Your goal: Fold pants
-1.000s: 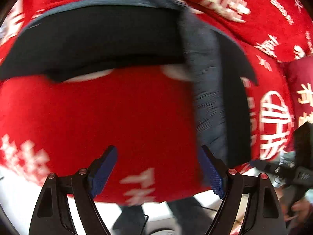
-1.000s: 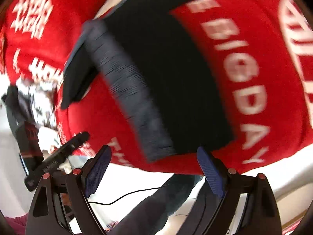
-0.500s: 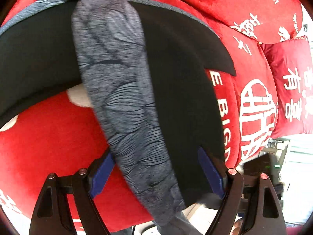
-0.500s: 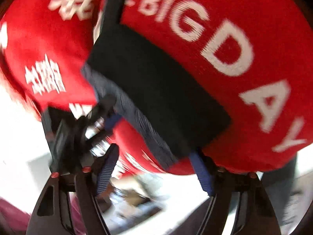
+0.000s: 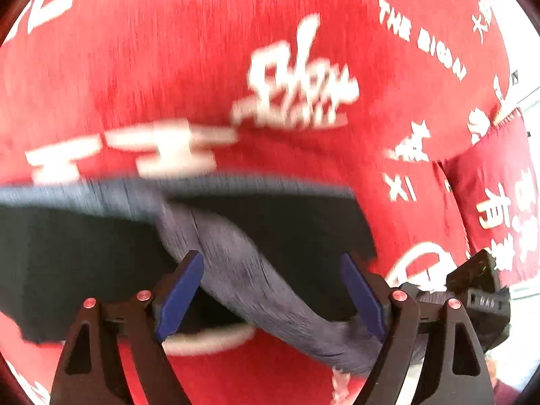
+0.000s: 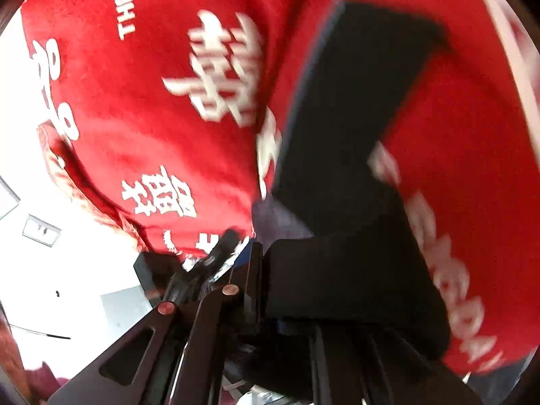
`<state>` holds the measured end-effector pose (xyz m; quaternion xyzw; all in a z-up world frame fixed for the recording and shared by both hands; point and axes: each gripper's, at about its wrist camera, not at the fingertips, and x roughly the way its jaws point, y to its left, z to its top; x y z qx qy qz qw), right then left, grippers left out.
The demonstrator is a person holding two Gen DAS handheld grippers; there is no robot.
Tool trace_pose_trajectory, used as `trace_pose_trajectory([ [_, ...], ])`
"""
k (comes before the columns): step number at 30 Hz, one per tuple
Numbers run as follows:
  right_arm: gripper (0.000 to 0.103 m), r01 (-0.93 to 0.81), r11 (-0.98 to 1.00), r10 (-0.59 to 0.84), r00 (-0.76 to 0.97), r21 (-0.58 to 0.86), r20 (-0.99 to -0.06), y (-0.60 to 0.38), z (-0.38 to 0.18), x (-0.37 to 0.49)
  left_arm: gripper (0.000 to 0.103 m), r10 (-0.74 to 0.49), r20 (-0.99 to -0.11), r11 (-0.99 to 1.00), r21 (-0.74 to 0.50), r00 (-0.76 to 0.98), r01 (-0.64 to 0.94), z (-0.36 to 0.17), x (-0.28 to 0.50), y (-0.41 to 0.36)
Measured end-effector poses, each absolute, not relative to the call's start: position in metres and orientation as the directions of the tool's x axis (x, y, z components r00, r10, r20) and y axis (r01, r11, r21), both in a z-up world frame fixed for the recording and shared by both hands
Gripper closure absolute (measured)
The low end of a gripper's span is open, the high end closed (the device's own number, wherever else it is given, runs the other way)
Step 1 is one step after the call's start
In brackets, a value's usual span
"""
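Dark pants with a grey patterned waistband lie on a red blanket with white lettering. My left gripper is open, its blue pads on either side of the grey waistband, which runs between them. In the right wrist view my right gripper is shut on a fold of the dark pants; the cloth covers the fingertips. One pant leg stretches away over the blanket. Both views are motion-blurred.
A red cushion with white characters lies at the right of the left view. The right gripper's black body shows at that view's right edge. The left gripper shows in the right view, with white floor beyond the blanket's edge.
My right gripper has closed on the pants' edge. My left gripper has drawn back along the waistband and stays open. Both cameras have swung toward the blanket's far side.
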<state>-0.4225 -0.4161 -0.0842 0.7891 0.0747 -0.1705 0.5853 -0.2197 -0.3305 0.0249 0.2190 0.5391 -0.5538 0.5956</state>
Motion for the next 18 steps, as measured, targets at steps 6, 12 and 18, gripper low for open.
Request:
trace_pose_trajectory([
  [6,0.031,0.467,-0.166,-0.161,0.856,0.869,-0.491,-0.474,-0.047,-0.446,0.019,-0.363,-0.931,0.389,-0.182,-0.032,0.903,0.015,-0.194,-0.334],
  [12,0.031,0.557,-0.241,-0.186,0.777,0.795,-0.601,-0.455,-0.070,-0.490,0.019,-0.189,-0.982,0.466,-0.066,0.026,0.883,-0.040,-0.195,-0.310],
  [18,0.031,0.622,-0.272,-0.236,0.697,0.734,-0.677,-0.460,-0.072,-0.515,0.019,-0.154,-0.986,0.438,-0.012,0.062,0.899,-0.063,-0.210,-0.320],
])
